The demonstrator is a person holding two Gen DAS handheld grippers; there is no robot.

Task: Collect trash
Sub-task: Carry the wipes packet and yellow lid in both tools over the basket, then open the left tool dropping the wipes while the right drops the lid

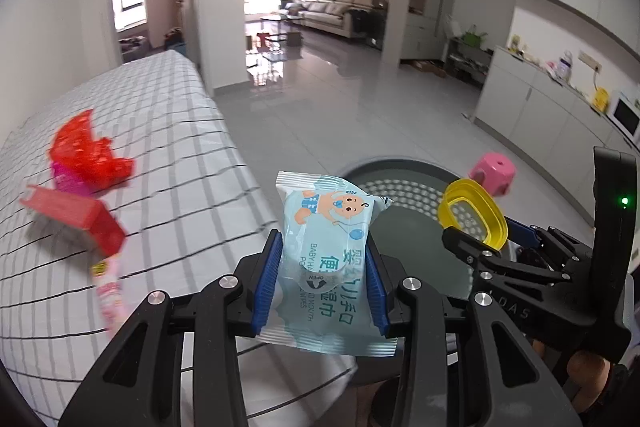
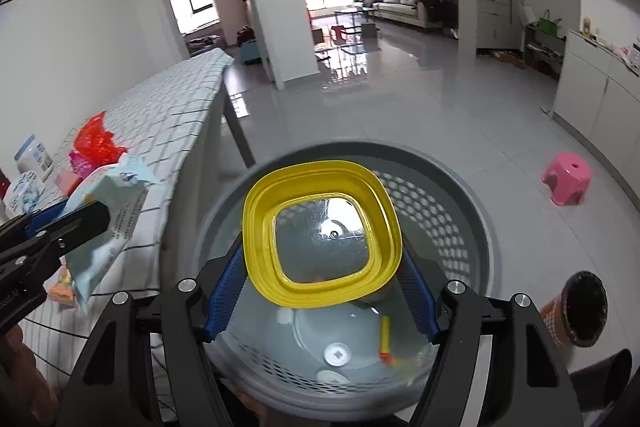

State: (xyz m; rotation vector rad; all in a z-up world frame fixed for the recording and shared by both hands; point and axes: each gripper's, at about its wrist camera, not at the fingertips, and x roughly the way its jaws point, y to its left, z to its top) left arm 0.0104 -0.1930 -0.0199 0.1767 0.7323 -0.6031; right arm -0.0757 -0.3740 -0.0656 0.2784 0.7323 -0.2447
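My left gripper (image 1: 322, 275) is shut on a light blue baby wipes pack (image 1: 328, 251), held at the table's edge near the grey basket (image 1: 400, 167). The pack also shows in the right wrist view (image 2: 108, 211). My right gripper (image 2: 320, 291) is shut on a clear container with a yellow rim (image 2: 322, 235), held over the grey perforated basket (image 2: 460, 195). The container also shows in the left wrist view (image 1: 472, 213). In the basket lie a yellow and orange stick (image 2: 385, 341) and white round pieces (image 2: 337, 354).
The table with a grid cloth (image 1: 160, 131) carries red wrappers (image 1: 88, 151), a red box (image 1: 76, 215) and a pink packet (image 1: 108, 291). White bottles (image 2: 28, 171) stand at the table's left. A pink stool (image 2: 567, 183) and a dark cup (image 2: 580, 307) are on the floor.
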